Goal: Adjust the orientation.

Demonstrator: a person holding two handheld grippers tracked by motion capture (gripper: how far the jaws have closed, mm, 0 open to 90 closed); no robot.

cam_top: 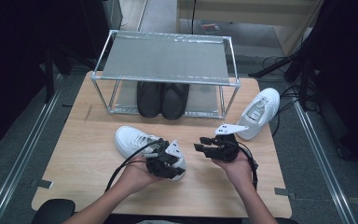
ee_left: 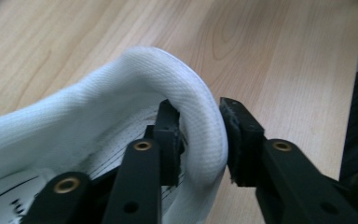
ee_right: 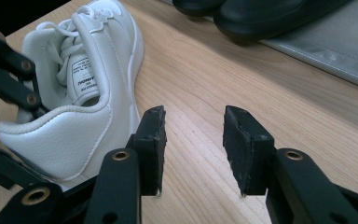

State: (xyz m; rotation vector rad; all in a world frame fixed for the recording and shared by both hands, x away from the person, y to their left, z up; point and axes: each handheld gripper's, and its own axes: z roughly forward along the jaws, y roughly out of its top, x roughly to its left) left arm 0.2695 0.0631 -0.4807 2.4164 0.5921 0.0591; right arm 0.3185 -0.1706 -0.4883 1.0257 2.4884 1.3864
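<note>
A white sneaker (cam_top: pixel 133 140) lies on the wooden table (cam_top: pixel 84 158) left of centre, with its heel toward the person. My left gripper (cam_top: pixel 168 165) is at that heel. In the left gripper view the jaws (ee_left: pixel 200 135) pinch the padded heel collar (ee_left: pixel 121 88), one pad inside the shoe and one outside. My right gripper (cam_top: pixel 201 143) hovers just right of this sneaker, open and empty. The right gripper view shows its jaws (ee_right: pixel 193 140) apart over bare wood, with the sneaker (ee_right: pixel 84 60) to their left.
A second white sneaker (cam_top: pixel 261 109) rests near the table's right edge. At the back stands a metal two-level rack (cam_top: pixel 165 58). A pair of black shoes (cam_top: pixel 163 99) sits on its lower shelf (ee_right: pixel 335 46). Cables trail from both grippers.
</note>
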